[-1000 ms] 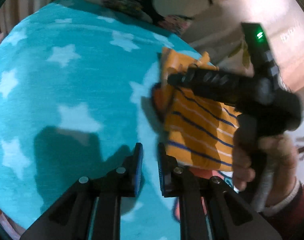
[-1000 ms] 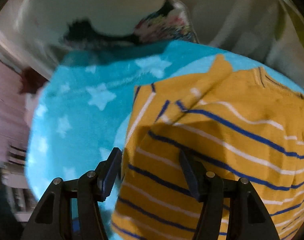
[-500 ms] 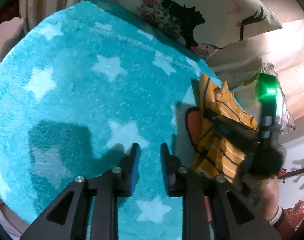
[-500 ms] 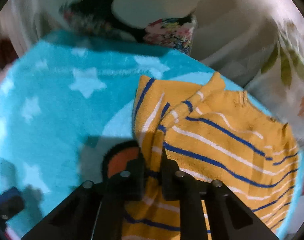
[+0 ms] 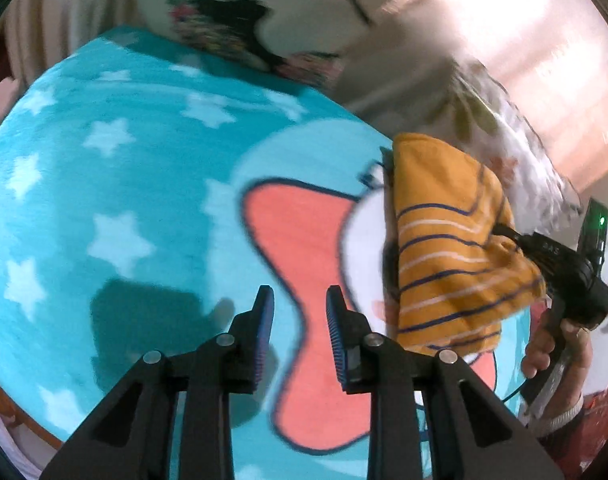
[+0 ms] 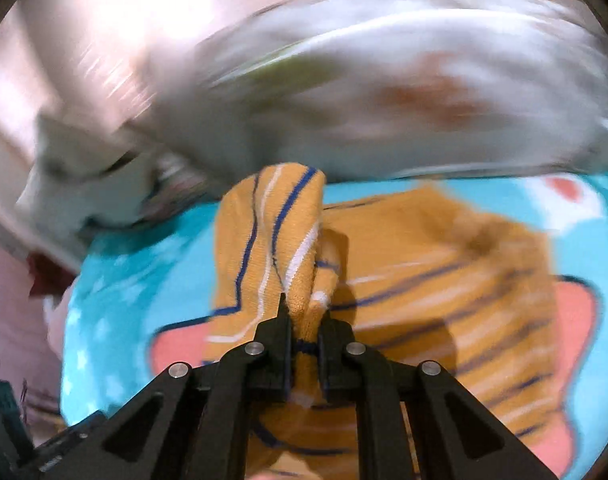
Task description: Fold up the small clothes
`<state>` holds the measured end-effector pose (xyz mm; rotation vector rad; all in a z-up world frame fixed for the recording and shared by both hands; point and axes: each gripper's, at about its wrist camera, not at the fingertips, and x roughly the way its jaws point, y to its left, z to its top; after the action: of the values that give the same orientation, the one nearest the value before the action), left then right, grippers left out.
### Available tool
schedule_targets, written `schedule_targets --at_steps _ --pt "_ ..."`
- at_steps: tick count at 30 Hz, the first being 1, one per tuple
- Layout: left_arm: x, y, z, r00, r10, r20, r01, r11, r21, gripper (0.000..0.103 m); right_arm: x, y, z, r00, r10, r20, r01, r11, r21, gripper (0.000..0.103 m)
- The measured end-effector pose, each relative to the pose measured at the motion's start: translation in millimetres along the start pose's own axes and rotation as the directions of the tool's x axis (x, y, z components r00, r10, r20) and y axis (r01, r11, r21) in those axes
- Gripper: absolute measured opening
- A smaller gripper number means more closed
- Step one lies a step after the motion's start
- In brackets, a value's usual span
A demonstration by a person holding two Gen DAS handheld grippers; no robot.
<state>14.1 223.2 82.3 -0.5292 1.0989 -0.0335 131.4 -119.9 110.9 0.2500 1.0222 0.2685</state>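
Observation:
A small mustard-yellow garment (image 5: 444,248) with blue and white stripes lies at the right side of a turquoise star blanket (image 5: 124,180). My right gripper (image 6: 304,308) is shut on a bunched fold of this garment (image 6: 264,240) and holds it raised above the rest of the cloth. In the left wrist view the right gripper (image 5: 500,228) bites the garment's right edge, with a person's hand (image 5: 552,348) on its handle. My left gripper (image 5: 298,296) hovers over the blanket to the garment's left, its jaws slightly apart with nothing between them.
A pink bow shape (image 5: 304,240) is printed on the blanket under my left gripper. A white pillow with a dark floral print (image 5: 224,20) lies beyond the blanket's far edge. Pale bedding (image 6: 384,80) lies behind the garment, blurred.
My right gripper shut on the garment's edge and swept it up and to the right, folding the cloth. The left gripper's jaws parted a little and it shifted over the pink bow.

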Motion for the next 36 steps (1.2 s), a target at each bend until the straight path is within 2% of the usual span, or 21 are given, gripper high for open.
schedule_targets --at_steps 5,7,9,11,14,18,21,24,26,29,30,31,32,33,36 --pt "25 -52 -20 0.999 -0.011 -0.04 0.013 0.998 0.058 0.025 -15 -115 -7 0.995 -0.096 -0.026 0.098 0.987 0.126 0.01" --pt "35 -66 -27 0.998 -0.006 -0.064 0.011 0.997 0.073 0.025 -2 -159 -18 0.995 -0.032 -0.092 0.05 0.978 0.202 0.014" --pt "45 -81 -33 0.996 -0.001 -0.088 0.009 0.996 0.092 0.027 -2 -184 -25 0.994 0.033 -0.1 -0.004 0.962 0.273 0.023" --pt "53 -94 -36 0.995 0.01 -0.1 0.002 0.993 0.12 0.032 -14 -195 -29 0.996 0.058 -0.069 -0.035 0.954 0.299 0.03" --pt "62 -109 -35 0.996 0.009 -0.094 0.006 0.989 0.151 0.046 -40 -200 -26 0.998 0.06 -0.021 -0.052 0.959 0.279 0.031" --pt "86 -121 -22 0.995 -0.033 -0.095 0.048 0.987 0.155 0.063 -55 -195 -23 0.99 0.142 -0.002 -0.138 0.965 0.223 0.054" --pt "111 -128 -7 0.989 -0.097 -0.108 0.113 0.982 0.149 0.077 -42 -192 -19 0.987 0.161 -0.027 -0.153 0.97 0.188 0.072" --pt "136 -138 8 0.975 -0.174 -0.14 0.193 0.972 0.134 0.082 -8 -198 -14 0.979 0.186 -0.088 -0.165 0.965 0.204 0.073" --pt "154 -147 16 0.958 -0.231 -0.17 0.253 0.959 0.125 0.084 11 -201 -12 0.976 0.191 -0.105 -0.164 0.962 0.219 0.073" --pt "177 -157 17 0.929 -0.288 -0.234 0.31 0.949 0.064 0.084 35 -200 -11 0.968 0.219 -0.12 -0.187 0.954 0.234 0.073" --pt "178 -163 17 0.935 -0.275 -0.224 0.297 0.952 0.073 0.076 36 -195 -10 0.97 0.219 -0.101 -0.192 0.955 0.225 0.066" --pt "178 -166 17 0.934 -0.269 -0.236 0.294 0.953 0.077 0.064 39 -192 -9 0.967 0.232 -0.109 -0.202 0.952 0.231 0.046" --pt "176 -169 19 0.938 -0.244 -0.247 0.27 0.96 0.077 0.051 45 -190 -9 0.949 0.287 -0.128 -0.244 0.93 0.273 0.041" --pt "169 -170 21 0.94 -0.239 -0.243 0.265 0.961 0.078 0.036 46 -189 -8 0.944 0.306 -0.124 -0.259 0.919 0.297 0.034" --pt "138 -173 32 0.945 -0.243 -0.221 0.27 0.958 0.101 0.032 35 -180 0 0.914 0.396 -0.084 -0.35 0.878 0.327 0.03"
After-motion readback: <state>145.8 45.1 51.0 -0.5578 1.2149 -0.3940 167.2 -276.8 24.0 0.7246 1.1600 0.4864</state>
